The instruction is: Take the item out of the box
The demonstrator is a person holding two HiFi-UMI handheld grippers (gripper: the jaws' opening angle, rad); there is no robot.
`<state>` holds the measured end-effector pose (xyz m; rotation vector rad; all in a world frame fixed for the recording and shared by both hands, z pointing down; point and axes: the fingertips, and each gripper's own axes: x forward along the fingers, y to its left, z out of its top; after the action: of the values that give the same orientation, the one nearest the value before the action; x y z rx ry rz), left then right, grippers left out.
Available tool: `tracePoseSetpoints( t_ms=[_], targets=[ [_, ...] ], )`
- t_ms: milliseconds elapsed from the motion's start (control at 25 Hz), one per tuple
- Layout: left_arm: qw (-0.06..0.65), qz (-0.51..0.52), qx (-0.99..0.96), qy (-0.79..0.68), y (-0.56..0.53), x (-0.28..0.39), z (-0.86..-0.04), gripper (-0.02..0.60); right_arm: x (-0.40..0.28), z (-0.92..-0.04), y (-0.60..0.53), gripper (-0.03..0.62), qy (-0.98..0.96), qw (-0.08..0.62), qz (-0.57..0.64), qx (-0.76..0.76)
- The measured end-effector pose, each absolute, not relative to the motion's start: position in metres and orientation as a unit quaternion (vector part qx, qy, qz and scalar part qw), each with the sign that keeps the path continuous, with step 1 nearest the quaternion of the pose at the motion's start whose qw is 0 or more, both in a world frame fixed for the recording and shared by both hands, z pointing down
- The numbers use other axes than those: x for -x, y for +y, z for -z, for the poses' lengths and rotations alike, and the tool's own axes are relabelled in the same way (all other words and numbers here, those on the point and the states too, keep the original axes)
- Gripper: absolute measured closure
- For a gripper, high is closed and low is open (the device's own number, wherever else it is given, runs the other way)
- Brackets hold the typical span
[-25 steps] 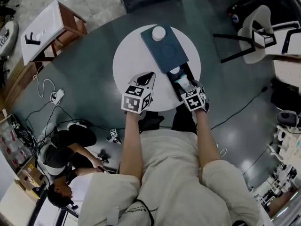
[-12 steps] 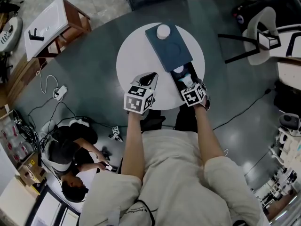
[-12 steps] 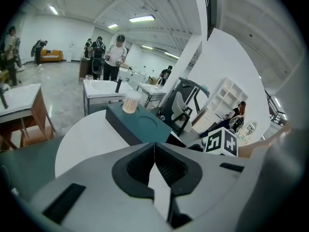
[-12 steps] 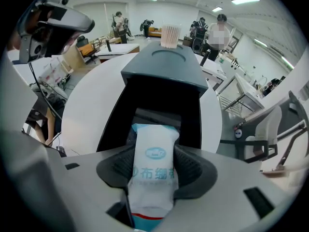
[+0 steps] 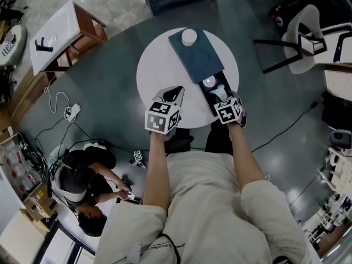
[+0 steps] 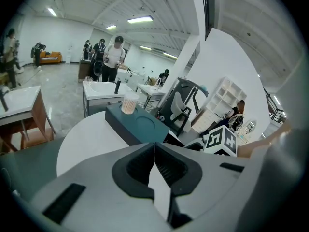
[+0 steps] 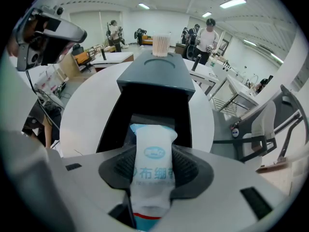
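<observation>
Looking along the right gripper (image 7: pixel 153 170), its own view shows what the head view mostly hides: a white packet (image 7: pixel 154 149) with blue print stands between the pads. The jaws have just been closing and now pinch it on both sides, above the near end of the open black drawer (image 7: pixel 145 112) of the dark teal box (image 7: pixel 155 74). From the head view that gripper's marker cube (image 5: pixel 228 110) covers the drawer's near end, and only a pale bit of the packet shows beyond it. The left gripper (image 6: pixel 154 153) has its jaws together on nothing, above the near left part of the round white table (image 5: pixel 157 65), apart from the box. A cup of sticks (image 5: pixel 188 37) stands on the box's far end. On the floor at near left a person (image 5: pixel 77 175) crouches among cables (image 5: pixel 55 100); a side table (image 5: pixel 55 34) stands far left and a chair (image 5: pixel 300 37) far right
</observation>
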<state>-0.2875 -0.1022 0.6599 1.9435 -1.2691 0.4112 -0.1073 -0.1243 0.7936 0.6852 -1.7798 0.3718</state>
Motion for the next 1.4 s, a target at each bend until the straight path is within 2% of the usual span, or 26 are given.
tracePoseSetpoints(
  t_ms=[600,840,1160,1400],
  targets=[
    [0.313,-0.169,-0.788,-0.502,-0.116,0.272,-0.615,0.560,0.096,-0.728,-0.123,0.379,-0.797,0.459,-0.177,-0.350],
    [0.279,-0.177,-0.803,-0.497,-0.127,0.252,-0.595,0.560,0.086,-0.678,-0.142,0.381,-0.811,0.351,-0.213,-0.416],
    [0.245,-0.179,-0.821,-0.483,-0.143,0.228,-0.566,0.560,0.089,-0.611,-0.166,0.379,-0.849,0.198,-0.259,-0.415],
    [0.223,-0.176,-0.828,-0.483,-0.148,0.228,-0.549,0.560,0.102,-0.571,-0.182,0.379,-0.872,0.158,-0.241,-0.397]
  ],
)
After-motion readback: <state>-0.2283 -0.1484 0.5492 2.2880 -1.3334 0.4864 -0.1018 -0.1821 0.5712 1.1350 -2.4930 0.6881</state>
